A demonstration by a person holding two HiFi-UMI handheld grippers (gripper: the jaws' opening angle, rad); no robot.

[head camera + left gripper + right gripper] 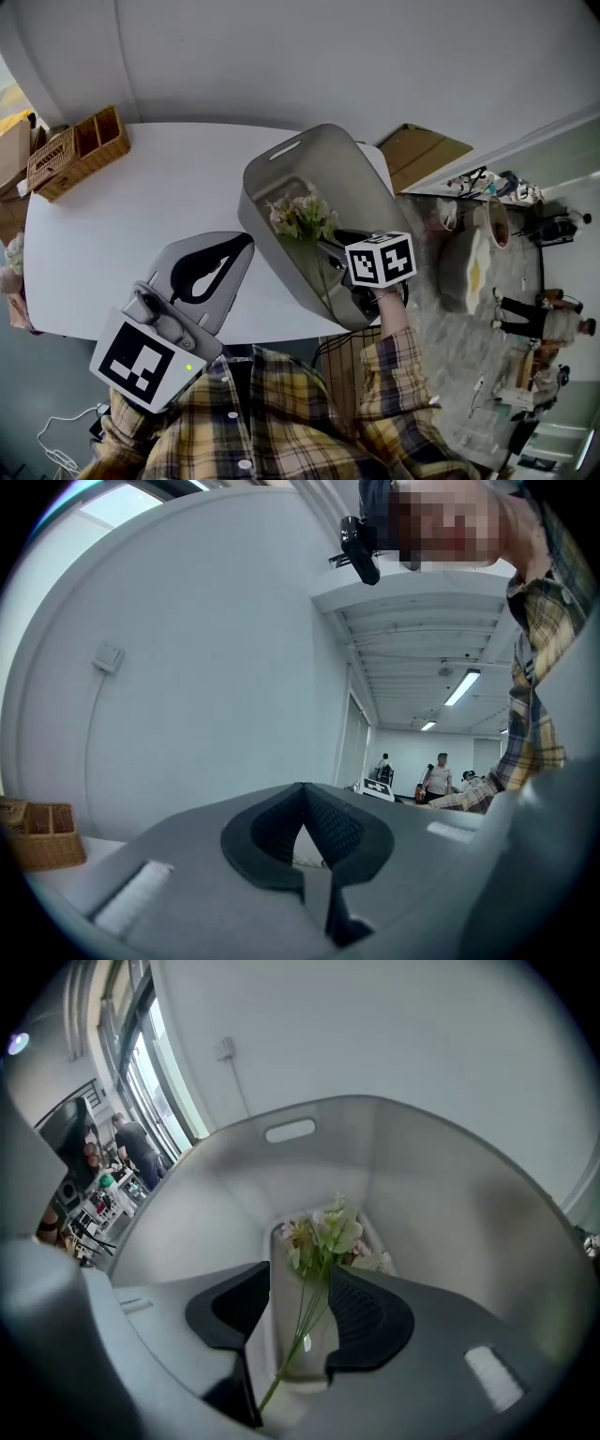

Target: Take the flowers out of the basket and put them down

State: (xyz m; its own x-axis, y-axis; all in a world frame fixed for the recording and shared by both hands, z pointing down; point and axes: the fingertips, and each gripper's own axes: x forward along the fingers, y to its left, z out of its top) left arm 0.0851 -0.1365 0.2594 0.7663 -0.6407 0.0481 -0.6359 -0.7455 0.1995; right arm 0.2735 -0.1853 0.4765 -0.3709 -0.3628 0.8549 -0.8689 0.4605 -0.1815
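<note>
Here, flowers (323, 1232) in basket (450, 1204), stems (302, 1326) between spread jaws of right hand-held gripper (298, 1277), ungripped, left hand-held gripper (303, 797) clenched.

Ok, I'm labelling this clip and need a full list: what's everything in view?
table: one, white, beside the wall
basket: one, grey, table's near right edge
flowers: one bunch, pale pink and green, inside the basket
wicker organiser: one, tan, table's far left corner
cardboard box: one, brown, beyond the table's right end
left tongs: one, grey, shut, empty, above the table's near edge
right tongs: one, grey, open, in the basket, stems between its jaws
sleeve: one, yellow plaid, behind the right tongs
</note>
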